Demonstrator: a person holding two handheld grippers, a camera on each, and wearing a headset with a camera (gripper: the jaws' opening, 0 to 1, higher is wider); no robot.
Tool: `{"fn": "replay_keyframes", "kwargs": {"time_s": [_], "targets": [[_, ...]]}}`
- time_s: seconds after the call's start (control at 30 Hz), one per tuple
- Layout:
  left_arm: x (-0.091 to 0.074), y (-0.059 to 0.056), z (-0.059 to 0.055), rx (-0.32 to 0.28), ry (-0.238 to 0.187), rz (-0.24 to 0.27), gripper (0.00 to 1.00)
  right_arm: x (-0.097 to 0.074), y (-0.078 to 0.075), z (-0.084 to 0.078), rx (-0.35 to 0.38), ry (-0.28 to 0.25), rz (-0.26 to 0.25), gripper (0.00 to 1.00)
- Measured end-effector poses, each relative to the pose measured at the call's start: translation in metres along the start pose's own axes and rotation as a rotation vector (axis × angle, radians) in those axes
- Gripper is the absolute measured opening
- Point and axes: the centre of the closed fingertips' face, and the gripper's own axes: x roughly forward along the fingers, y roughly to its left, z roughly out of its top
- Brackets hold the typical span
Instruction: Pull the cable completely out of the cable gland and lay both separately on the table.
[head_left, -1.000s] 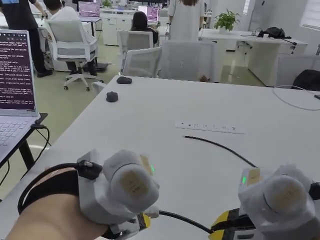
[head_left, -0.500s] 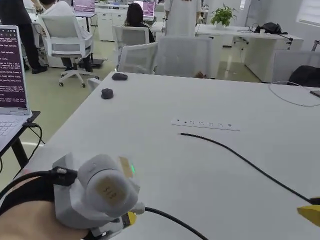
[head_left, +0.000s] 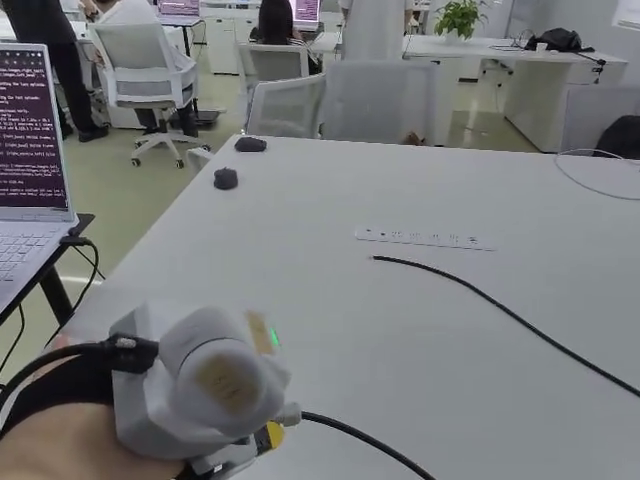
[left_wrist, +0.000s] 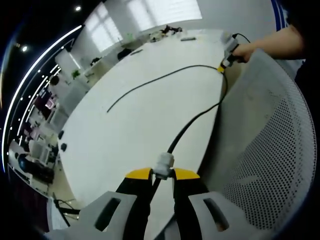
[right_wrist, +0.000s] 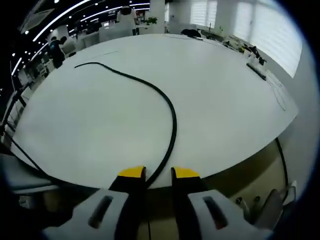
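Table (head_left: 300, 270): right gripper (right_wrist: 158, 173) clamps one cable (right_wrist: 173, 120), left gripper (left_wrist: 162, 174) one gland (left_wrist: 164, 163)

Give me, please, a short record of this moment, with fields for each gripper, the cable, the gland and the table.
left gripper: shut on the white cable gland, held past the table edge
right gripper: cable passes between its jaws; grip unclear
cable: black, runs into the gland, far end lying on the table
table: white, also carries a power strip
task state: cable not yet out of the gland; gland not yet laid down
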Motion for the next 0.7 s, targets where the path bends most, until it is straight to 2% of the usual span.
{"fn": "replay_keyframes", "kwargs": {"time_s": [0.03,0.07,0.1,0.13,0.2,0.23,0.27,0.3,0.37,0.43,0.5,0.53,0.57,0.6,0.67,0.7], "targets": [[-0.001,-0.001,0.001,-0.003,-0.001,-0.004,0.16,0.0,-0.005,-0.002,-0.003,0.016,-0.032,0.19],[-0.002,-0.002,0.002,-0.011,-0.008,-0.012,0.16,0.011,-0.001,0.008,-0.025,-0.031,0.001,0.14],[-0.003,-0.004,0.005,-0.026,-0.02,-0.02,0.16,0.014,-0.003,0.011,-0.022,-0.033,-0.011,0.11],[-0.004,-0.004,0.005,-0.025,-0.018,-0.019,0.16,0.009,-0.002,0.017,-0.03,-0.033,-0.011,0.08],[-0.004,-0.006,0.005,-0.023,-0.015,-0.019,0.16,0.011,0.003,0.022,-0.051,-0.027,-0.003,0.07],[-0.005,-0.006,0.005,-0.021,-0.015,-0.018,0.16,0.015,0.009,0.029,-0.085,-0.031,0.019,0.07],[-0.005,-0.007,0.006,-0.02,-0.017,-0.017,0.16,0.018,0.007,0.03,-0.106,-0.015,0.006,0.07],[-0.005,-0.008,0.007,-0.02,-0.02,-0.018,0.16,0.024,0.012,0.039,-0.166,-0.015,0.015,0.07],[-0.005,-0.012,0.01,-0.009,-0.024,-0.021,0.16,0.031,0.021,0.051,-0.211,-0.012,0.017,0.07],[-0.003,-0.014,0.011,-0.003,-0.022,-0.026,0.16,0.042,0.048,0.07,-0.287,-0.01,0.067,0.07],[-0.001,-0.015,0.011,0.005,-0.015,-0.027,0.16,0.05,0.073,0.081,-0.362,-0.005,0.121,0.06],[-0.001,-0.016,0.011,0.008,-0.013,-0.027,0.16,0.055,0.095,0.088,-0.424,-0.004,0.176,0.06],[0.0,-0.016,0.011,0.009,-0.013,-0.027,0.16,0.057,0.109,0.092,-0.455,-0.011,0.207,0.05],[0.0,-0.016,0.011,0.008,-0.013,-0.028,0.16,0.06,0.133,0.099,-0.5,-0.03,0.267,0.05],[0.0,-0.017,0.012,0.008,-0.015,-0.03,0.16,0.06,0.163,0.105,-0.532,-0.041,0.342,0.04],[0.0,-0.017,0.013,0.011,-0.014,-0.03,0.16,0.06,0.182,0.112,-0.553,-0.066,0.388,0.04]]}}
